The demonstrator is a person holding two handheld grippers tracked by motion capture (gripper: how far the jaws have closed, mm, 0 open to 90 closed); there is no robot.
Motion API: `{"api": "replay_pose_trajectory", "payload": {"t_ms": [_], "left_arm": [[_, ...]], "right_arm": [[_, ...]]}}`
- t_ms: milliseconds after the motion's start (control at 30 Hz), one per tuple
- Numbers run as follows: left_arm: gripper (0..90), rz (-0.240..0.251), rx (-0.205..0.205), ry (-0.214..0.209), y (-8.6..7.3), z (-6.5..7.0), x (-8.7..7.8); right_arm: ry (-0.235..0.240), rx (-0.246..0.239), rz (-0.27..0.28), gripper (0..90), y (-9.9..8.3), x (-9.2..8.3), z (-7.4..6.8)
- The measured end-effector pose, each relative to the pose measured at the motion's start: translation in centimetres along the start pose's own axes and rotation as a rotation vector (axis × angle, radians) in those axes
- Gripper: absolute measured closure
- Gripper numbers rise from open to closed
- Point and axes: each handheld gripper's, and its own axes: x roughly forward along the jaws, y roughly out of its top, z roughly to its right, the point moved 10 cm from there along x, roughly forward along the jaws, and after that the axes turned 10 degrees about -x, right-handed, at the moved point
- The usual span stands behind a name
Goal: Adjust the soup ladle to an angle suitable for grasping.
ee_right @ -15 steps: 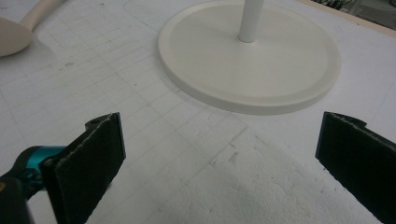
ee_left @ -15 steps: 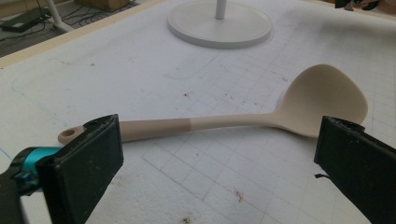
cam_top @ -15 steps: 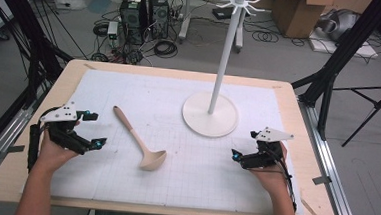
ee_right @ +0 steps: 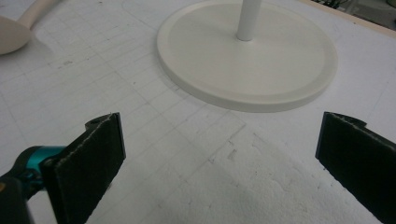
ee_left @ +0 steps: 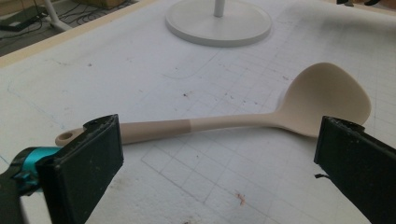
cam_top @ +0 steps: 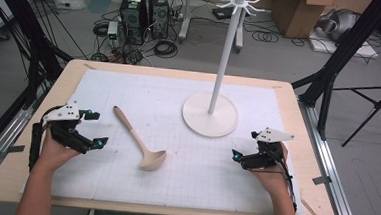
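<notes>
Both grippers' jaws gape wide, empty: left gripper (cam_top: 93,128) lower left, right gripper (cam_top: 241,149) lower right. Beige ladle (cam_top: 139,139) lies flat on white mat (cam_top: 169,98), centre-left. White stand (cam_top: 211,109) upper centre.

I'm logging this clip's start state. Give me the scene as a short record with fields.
surface: white grid mat on a wooden table
ladle: beige ladle lying flat, bowl toward the person
stand: white hook stand upright on its round base
left gripper: open, holding nothing, beside the ladle
right gripper: open, holding nothing, facing the stand
</notes>
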Motion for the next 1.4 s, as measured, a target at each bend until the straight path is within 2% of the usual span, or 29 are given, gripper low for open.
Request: {"api": "replay_pose_trajectory", "payload": {"t_ms": [233,533,733,900,1033,1167,1400], "left_arm": [[1.7,-0.025,0.01,0.016,0.5,-0.4,0.3],[1.7,-0.064,0.054,0.023,2.4,-0.7,0.5],[1.7,-0.104,0.085,0.038,3.6,-1.1,1.3],[1.7,-0.16,0.119,0.046,4.0,-1.6,2.7],[1.7,-0.224,0.14,0.052,3.9,-2.2,3.8],[1.7,-0.261,0.149,0.037,3.8,-2.0,5.1],[1.7,-0.363,0.192,0.027,3.0,-2.1,7.2]], "right_arm": [[0.002,0.001,0.001,0.3,-0.1,0.1,0.1],[-0.001,0.005,0.003,0.3,-0.1,0.0,0.2],[-0.002,0.01,-0.002,0.3,-0.2,0.0,0.3],[-0.003,0.009,-0.006,0.3,-0.4,0.1,0.3],[-0.004,0.008,-0.011,0.3,-0.5,0.1,0.3],[-0.003,0.008,-0.02,0.3,-0.7,0.3,0.3],[-0.001,0.001,-0.031,0.3,-0.8,0.4,0.2]]}}
